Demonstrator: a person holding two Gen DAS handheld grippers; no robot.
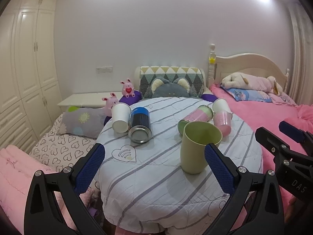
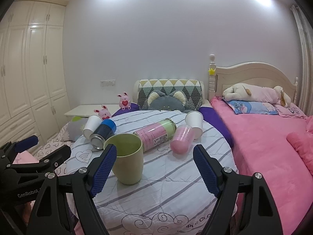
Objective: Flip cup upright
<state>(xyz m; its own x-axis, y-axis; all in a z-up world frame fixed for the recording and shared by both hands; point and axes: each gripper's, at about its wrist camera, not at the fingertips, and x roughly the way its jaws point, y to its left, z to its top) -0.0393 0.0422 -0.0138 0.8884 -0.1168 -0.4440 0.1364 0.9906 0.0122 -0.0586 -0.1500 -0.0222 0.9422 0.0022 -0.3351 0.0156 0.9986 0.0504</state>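
Blue-padded right gripper point(image 2: 154, 166) fingers spread apart, empty, low in frame. Likewise left gripper point(image 1: 154, 166). Green cup point(image 2: 128, 158) upright at centre of worktop point(image 2: 176, 186), apparently released.

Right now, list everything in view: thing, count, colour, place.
green cup: 1, upright, near table edge
white paper cups: 2, lying, far left and far right
blue can: 1, lying beside left paper cup
pink-green bottle: 1, lying mid-table
pink cup: 1, lying, right of bottle
table: 1, striped cloth
pink rabbit toys: 2, behind table
bed: 1, pink, right
wardrobe: 1, cream, left
left gripper: open, empty
right gripper: open, empty
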